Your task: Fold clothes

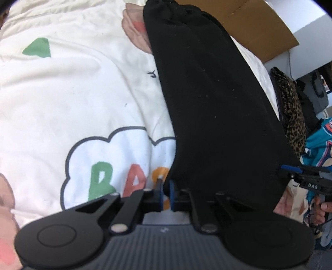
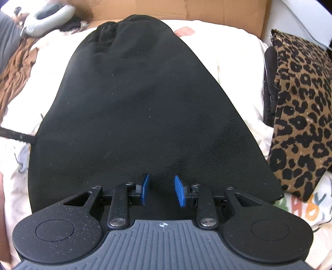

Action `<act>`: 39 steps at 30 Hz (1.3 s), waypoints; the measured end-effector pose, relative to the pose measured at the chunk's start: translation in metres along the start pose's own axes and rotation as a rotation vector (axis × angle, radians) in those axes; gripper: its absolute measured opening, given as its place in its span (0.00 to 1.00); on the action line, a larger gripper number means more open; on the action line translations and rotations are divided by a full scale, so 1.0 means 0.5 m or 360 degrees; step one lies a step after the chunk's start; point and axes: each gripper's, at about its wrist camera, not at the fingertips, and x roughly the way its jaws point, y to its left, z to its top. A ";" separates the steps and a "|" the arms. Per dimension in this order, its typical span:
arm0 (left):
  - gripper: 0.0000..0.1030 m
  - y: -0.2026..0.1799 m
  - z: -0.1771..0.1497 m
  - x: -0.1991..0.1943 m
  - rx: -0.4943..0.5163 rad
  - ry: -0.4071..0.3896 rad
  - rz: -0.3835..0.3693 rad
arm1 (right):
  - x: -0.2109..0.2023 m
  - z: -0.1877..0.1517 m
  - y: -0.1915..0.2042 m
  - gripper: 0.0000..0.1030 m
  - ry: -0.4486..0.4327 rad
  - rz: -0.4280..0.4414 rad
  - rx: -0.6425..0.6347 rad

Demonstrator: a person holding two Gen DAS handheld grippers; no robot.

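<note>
Blanket (image 1: 62,99) print reads "BA" — right tool (image 1: 290,168) marked "DAS"

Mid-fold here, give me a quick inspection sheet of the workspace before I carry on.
Surface: white printed bedding, rumpled.
Job's things: black garment spread flat, gathered waistband at far end.
Clutter: leopard-print fabric right of it; brown cloth at left.
Grippers: left gripper pinches the garment's near corner; right gripper open over the near hem.
Cables: nothing seen for certain.
Surroundings: cardboard behind the bed; grey neck pillow far left.
</note>
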 end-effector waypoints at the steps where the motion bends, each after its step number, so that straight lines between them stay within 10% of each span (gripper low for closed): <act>1: 0.07 -0.002 0.001 0.001 -0.0006 0.0008 0.0000 | 0.005 0.001 0.000 0.32 0.0005 -0.0006 0.0006; 33: 0.12 -0.072 -0.103 0.064 -0.0112 0.0463 -0.0392 | 0.012 -0.061 -0.036 0.30 0.0031 -0.0316 -0.0078; 39: 0.38 -0.064 -0.133 0.061 -0.0126 0.0540 -0.0448 | 0.013 -0.056 -0.038 0.30 0.0042 -0.0302 -0.0094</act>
